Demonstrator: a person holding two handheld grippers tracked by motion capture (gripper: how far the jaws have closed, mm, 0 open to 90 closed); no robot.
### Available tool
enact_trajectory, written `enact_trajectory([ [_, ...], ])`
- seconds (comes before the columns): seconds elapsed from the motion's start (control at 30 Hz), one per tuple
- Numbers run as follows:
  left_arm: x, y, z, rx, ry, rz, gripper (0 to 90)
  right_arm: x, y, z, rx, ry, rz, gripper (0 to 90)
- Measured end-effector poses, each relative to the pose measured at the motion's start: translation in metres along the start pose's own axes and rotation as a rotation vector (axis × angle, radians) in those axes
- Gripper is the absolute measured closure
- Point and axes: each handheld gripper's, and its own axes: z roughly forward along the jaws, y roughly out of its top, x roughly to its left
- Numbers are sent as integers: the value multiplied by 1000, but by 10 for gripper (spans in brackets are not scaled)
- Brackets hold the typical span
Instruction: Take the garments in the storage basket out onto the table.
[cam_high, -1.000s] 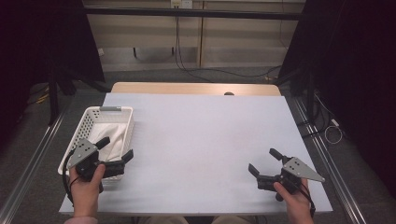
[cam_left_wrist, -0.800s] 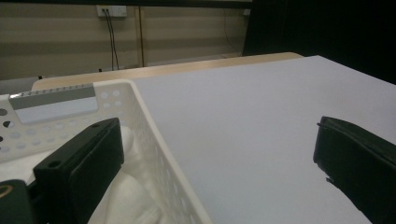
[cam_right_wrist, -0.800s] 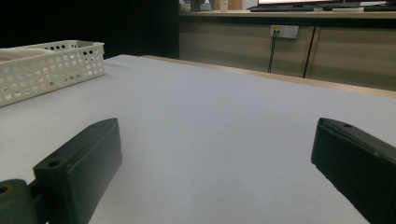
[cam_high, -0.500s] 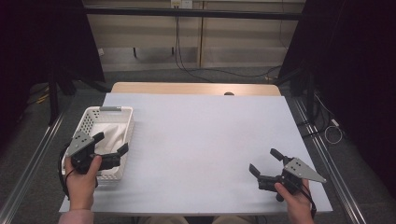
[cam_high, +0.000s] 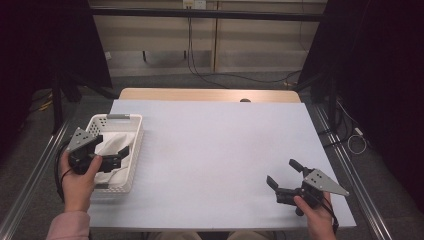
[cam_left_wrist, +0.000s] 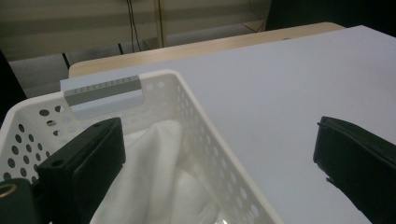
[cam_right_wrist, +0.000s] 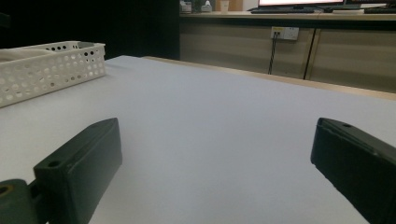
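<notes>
Grab target is the crumpled white cloth (cam_left_wrist: 154, 186) inside the white perforated plastic basket (cam_high: 131, 150), one cloth, one basket, sitting on the pale grey tabletop (cam_high: 220, 150). Left gripper (cam_high: 111, 154) hangs over the basket with jaws spread wide and nothing between them; in the left gripper view one jaw sits over the basket interior, the other is outside the near wall over bare table, so the wall runs between the two jaws. My read: shift the gripper so both jaws clear the rim and land inside, then drop onto the raised fold beside the inner jaw and pinch a thick ridge rather than a thin edge. Closing as placed would likely clamp the basket wall or tip the basket. Grey handle tab (cam_left_wrist: 102, 95) lies ahead of the jaws at the far rim, keep off it. Right gripper (cam_high: 284, 181) rests low at the near table edge, jaws released and empty, bare tabletop between them, basket well apart from them. Two grippers, both free.
</notes>
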Motion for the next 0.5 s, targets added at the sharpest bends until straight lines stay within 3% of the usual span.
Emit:
enact_trajectory([
  [0.2,13,4,7,60,15,4,25,0,0,0,2,4,-3,18],
  [0.23,13,4,8,52,17,-14,25,0,0,0,1,0,0,18],
  [0.5,26,6,19,104,44,-34,27,0,0,0,-4,3,7,18],
])
